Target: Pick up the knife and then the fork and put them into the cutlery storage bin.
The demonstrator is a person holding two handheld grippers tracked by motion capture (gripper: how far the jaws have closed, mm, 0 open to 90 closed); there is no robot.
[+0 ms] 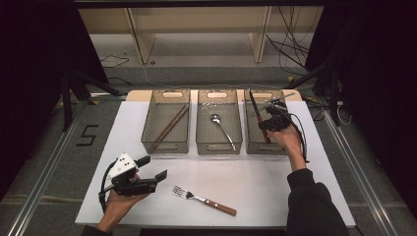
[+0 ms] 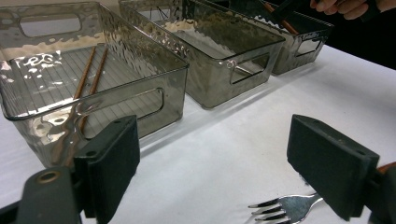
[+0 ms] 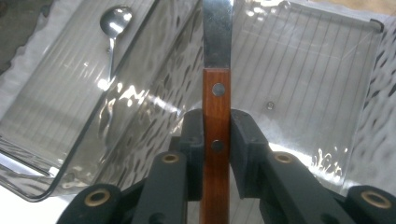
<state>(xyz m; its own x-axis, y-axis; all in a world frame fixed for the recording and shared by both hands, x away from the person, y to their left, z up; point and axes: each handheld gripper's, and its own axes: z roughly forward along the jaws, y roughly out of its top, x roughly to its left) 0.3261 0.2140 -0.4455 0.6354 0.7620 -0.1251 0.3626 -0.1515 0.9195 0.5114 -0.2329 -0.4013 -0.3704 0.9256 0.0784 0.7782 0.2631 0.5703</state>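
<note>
Wooden-handled knife (image 3: 216,112), clamped in right hand-held gripper (image 3: 216,154)

Dim, dark surroundings; overhead light glares off the bins (image 2: 154,56).

Tool (image 3: 216,154) clamps knife (image 3: 216,70) above bin (image 3: 327,70).

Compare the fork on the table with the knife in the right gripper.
The fork lies flat on the white table, untouched; the knife is clamped by its handle in the right gripper over the right bin. The fork ends in tines, the knife in a flat blade. Both have brown wooden handles.
</note>
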